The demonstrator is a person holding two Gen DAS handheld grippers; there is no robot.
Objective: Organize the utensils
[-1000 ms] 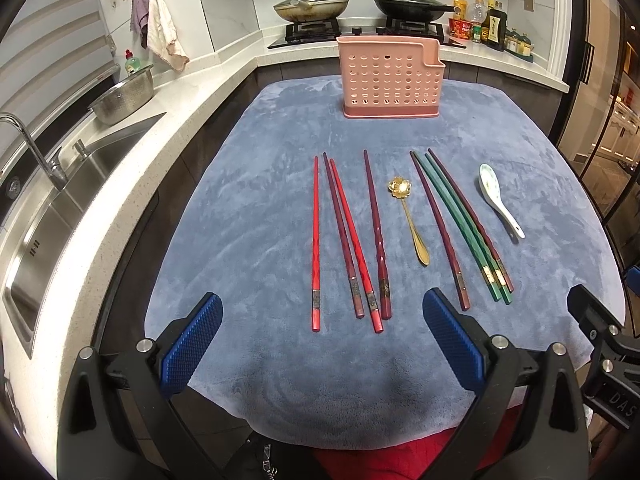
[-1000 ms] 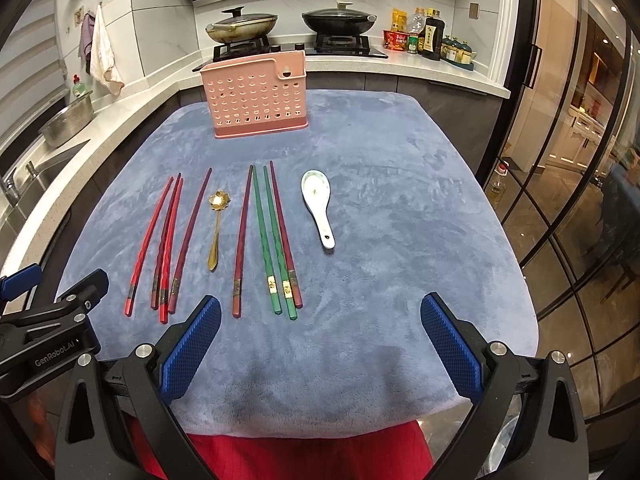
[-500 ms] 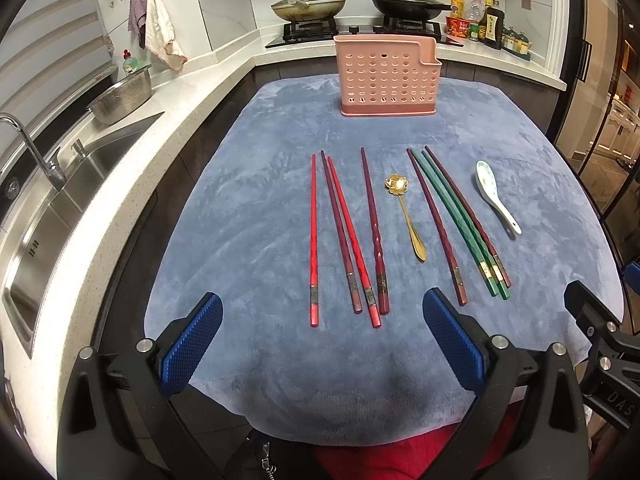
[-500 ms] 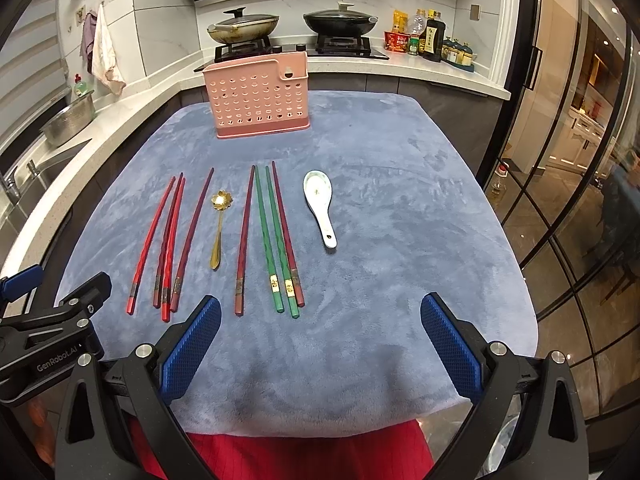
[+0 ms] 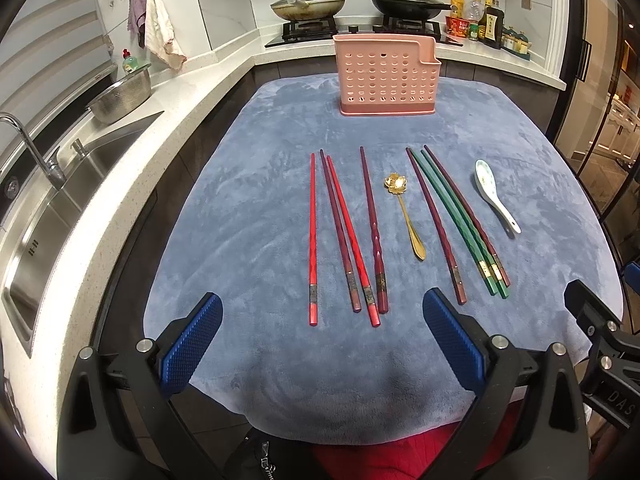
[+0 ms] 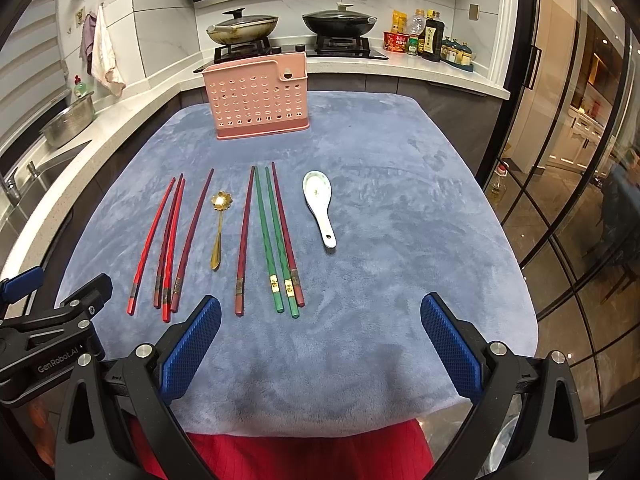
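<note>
utensils in a row on the blue cloth, pink perforated caddy (image 5: 387, 76) standing empty at the far edge.

chopsticks (image 5: 344, 232) (red, maroon, green), a gold flower spoon (image 5: 406, 214) and a white ceramic spoon (image 6: 320, 206) lie side by side, near ends toward the person. the left gripper (image 5: 322, 344) and right gripper (image 6: 320, 346) both hover wide apart, holding nothing. probably best to start at an outer piece, pinch near its thick end, and lift clear before its neighbours roll.
</note>
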